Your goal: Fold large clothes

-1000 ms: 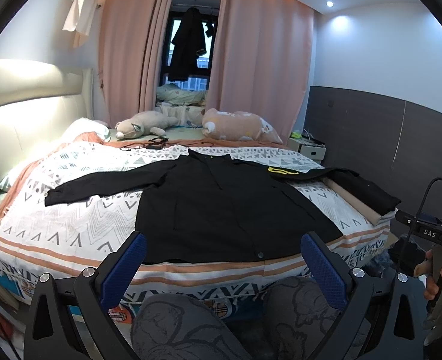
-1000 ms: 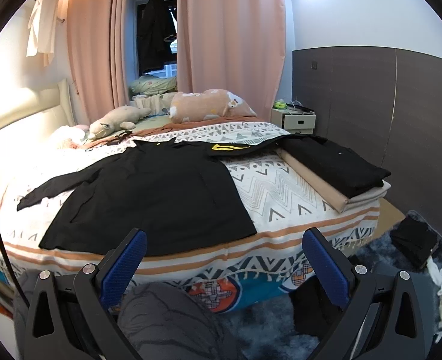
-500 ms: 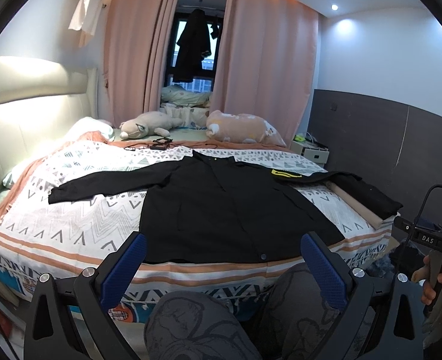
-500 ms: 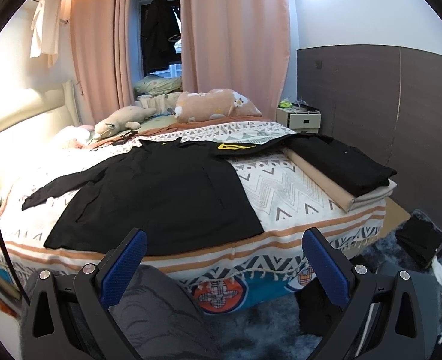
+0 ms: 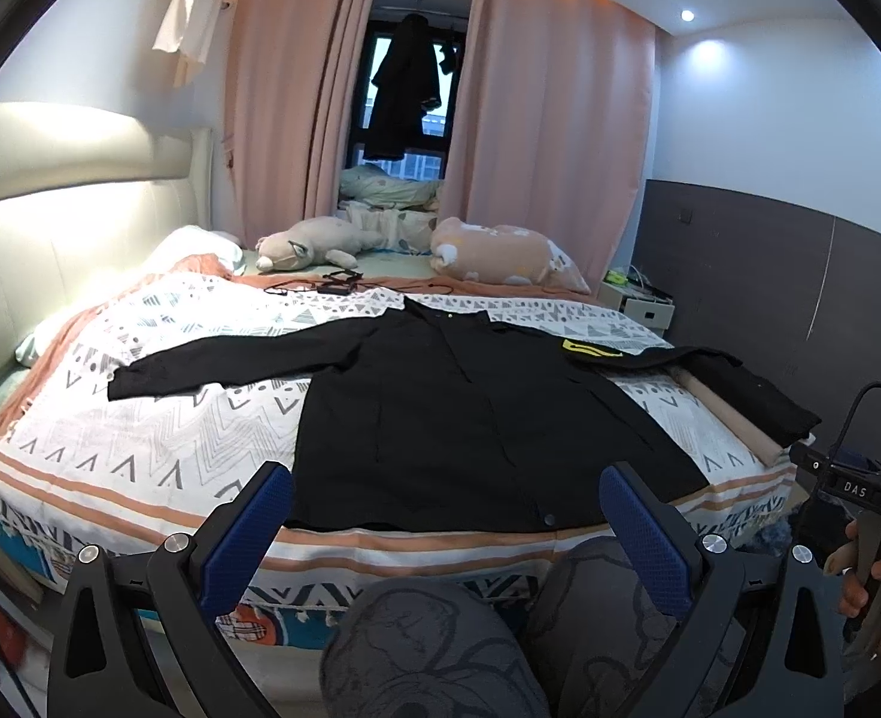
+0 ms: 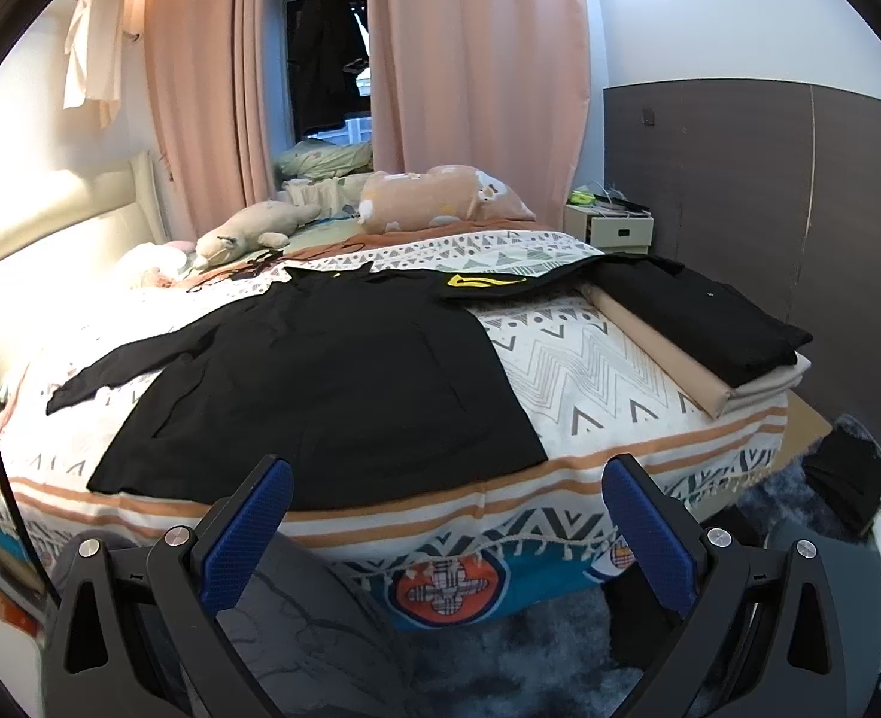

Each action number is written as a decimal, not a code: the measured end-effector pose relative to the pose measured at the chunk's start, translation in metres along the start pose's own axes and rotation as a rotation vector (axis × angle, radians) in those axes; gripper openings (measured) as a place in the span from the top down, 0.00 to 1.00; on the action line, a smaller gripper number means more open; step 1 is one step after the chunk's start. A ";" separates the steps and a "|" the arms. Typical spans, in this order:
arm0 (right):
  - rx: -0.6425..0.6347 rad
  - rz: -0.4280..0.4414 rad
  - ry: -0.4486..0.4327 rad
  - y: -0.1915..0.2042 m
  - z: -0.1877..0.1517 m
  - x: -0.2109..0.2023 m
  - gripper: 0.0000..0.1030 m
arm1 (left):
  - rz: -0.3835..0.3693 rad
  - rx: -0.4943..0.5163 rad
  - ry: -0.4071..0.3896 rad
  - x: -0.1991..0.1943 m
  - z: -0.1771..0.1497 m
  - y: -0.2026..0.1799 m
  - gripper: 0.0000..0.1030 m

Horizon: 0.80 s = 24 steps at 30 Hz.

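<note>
Left view alone shows hand gripping right tool. Black shirt flat near bed front edge. Left tool, right tool wide open, empty, touching nothing.

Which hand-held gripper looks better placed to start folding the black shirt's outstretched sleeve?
Probably the left hand-held gripper. The black shirt lies flat, one sleeve stretched toward the left of the bed. The right hand-held gripper faces the hem's right corner and the folded stack. Both are open and off the cloth.

Black shirts you have spread flat: 1
Folded stacks at your right: 1
Plush toys: 2
Grippers you hold, left, right: 2
</note>
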State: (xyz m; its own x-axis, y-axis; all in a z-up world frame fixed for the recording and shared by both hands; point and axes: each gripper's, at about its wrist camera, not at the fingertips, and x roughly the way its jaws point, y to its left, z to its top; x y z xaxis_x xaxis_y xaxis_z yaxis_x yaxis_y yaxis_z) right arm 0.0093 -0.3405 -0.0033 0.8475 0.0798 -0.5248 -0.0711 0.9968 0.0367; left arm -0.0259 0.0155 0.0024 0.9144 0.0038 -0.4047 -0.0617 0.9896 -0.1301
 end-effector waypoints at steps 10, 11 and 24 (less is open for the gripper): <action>-0.001 0.022 0.000 0.008 0.020 0.033 0.00 | 0.028 -0.008 0.003 0.030 0.019 0.011 0.01; 0.000 0.027 -0.003 0.009 0.022 0.037 0.00 | 0.031 -0.008 0.002 0.033 0.021 0.013 0.01; -0.017 0.082 -0.030 0.048 0.087 0.106 0.00 | 0.076 -0.031 0.034 0.097 0.062 0.039 0.01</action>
State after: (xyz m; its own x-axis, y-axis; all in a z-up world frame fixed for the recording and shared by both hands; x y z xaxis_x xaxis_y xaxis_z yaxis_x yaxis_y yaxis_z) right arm 0.1420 -0.2836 0.0168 0.8541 0.1614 -0.4945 -0.1493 0.9867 0.0642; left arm 0.0855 0.0629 0.0138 0.8924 0.0737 -0.4451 -0.1438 0.9816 -0.1257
